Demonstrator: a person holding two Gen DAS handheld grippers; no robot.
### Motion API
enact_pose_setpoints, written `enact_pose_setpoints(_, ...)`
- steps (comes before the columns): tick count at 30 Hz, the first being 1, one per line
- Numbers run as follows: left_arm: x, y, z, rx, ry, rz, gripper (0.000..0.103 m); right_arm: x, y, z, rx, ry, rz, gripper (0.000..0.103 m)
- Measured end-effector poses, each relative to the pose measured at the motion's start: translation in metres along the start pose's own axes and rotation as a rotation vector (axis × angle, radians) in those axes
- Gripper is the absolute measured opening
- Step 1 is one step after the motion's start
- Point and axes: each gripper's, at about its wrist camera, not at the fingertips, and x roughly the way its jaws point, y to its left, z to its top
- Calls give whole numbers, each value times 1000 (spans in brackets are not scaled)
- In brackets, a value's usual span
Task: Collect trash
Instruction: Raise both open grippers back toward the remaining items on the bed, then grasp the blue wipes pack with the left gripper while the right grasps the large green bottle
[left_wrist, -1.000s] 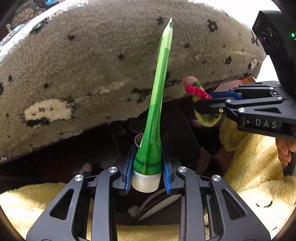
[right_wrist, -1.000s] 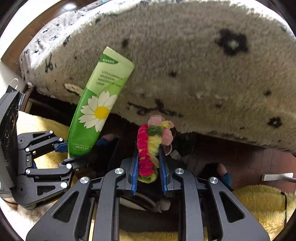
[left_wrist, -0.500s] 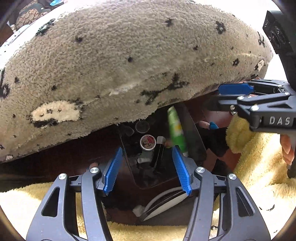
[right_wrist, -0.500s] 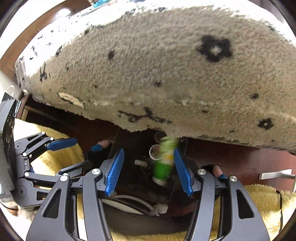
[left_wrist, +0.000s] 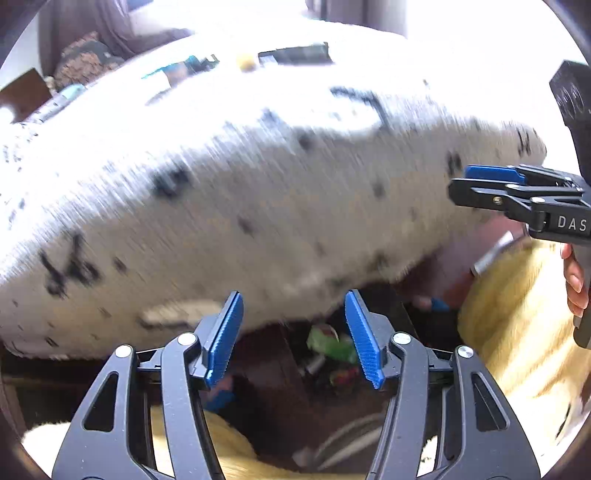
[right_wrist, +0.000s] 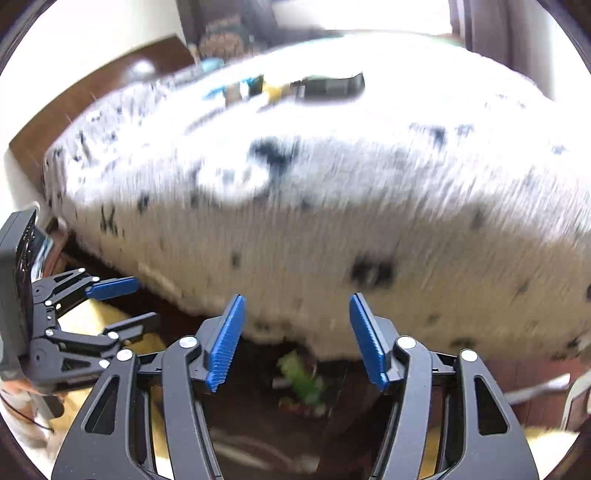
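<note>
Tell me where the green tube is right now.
The green tube lies down in the dark bin, seen low in both wrist views between the open tongs, just under the edge of the spotted fleece cover, beside a red-and-yellow scrap.

home: spotted fleece blanket (left_wrist: 258, 206), yellow throw (left_wrist: 517, 332)

left gripper (left_wrist: 293, 336) opened, empty | right gripper (right_wrist: 295, 341) opened, empty | green tube (left_wrist: 327, 343) dropped in bin

Big fuzzy cream cover with black specks (left_wrist: 258, 206) fills most of the view, blown out by bright light up top. Dark reddish floor (right_wrist: 524, 376) underneath, yellow fluffy rug (left_wrist: 517, 332) on the right.
</note>
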Motion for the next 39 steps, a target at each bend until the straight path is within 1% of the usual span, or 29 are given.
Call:
enact_pose_setpoints(2, -7, 10, 14, -16, -32, 24, 56, -6, -4, 16, -11, -48, -19, 64)
enact_pose_setpoints(5, -11, 26, 33, -51, -66, 64, 56, -6, -7, 36, -25, -87, -51, 65)
enact_pose_setpoints(7, -10, 36, 48, -77, -78, 77, 56, -5, -10, 51, -32, -100, -58, 70)
enact_pose_setpoints(9, -7, 48, 62, -94, -88, 91, 56, -1, -16, 70, -32, -110, -63, 79)
enact_pose_setpoints(11, -4, 56, 76, -104, -98, 107, 56, 4, -19, 90, -35, -111, -63, 80)
enact_pose_setpoints(12, -2, 61, 82, -111, -104, 114, 56, 8, -20, 100, -42, -112, -64, 82)
enact_pose_setpoints(15, 0, 76, 103, -134, -119, 125, 56, 20, -22, 123, -68, -120, -97, 89)
enact_pose_setpoints(17, 3, 85, 119, -150, -127, 133, 56, 32, -20, 141, -88, -118, -115, 90)
enact_pose_setpoints(20, 9, 98, 136, -178, -132, 135, 56, 51, -21, 164, -130, -114, -148, 97)
enact_pose_setpoints(23, 20, 108, 160, -190, -132, 136, 57, 70, -23, 184, -168, -109, -176, 98)
enact_pose_setpoints(25, 28, 111, 171, -185, -129, 143, 59, 84, -25, 197, -189, -99, -188, 98)
enact_pose_setpoints(29, 44, 116, 191, -186, -117, 151, 60, 109, -26, 214, -222, -82, -200, 98)
enact_pose_setpoints(31, 51, 119, 198, -186, -109, 151, 62, 123, -25, 221, -240, -67, -190, 98)
enact_pose_setpoints(33, 59, 125, 207, -190, -100, 152, 63, 136, -23, 228, -253, -46, -160, 98)
enact_pose_setpoints(36, 72, 136, 221, -193, -89, 154, 67, 153, -18, 232, -287, -5, -143, 98)
enact_pose_setpoints(39, 84, 145, 236, -186, -81, 149, 69, 167, -15, 234, -317, 36, -126, 98)
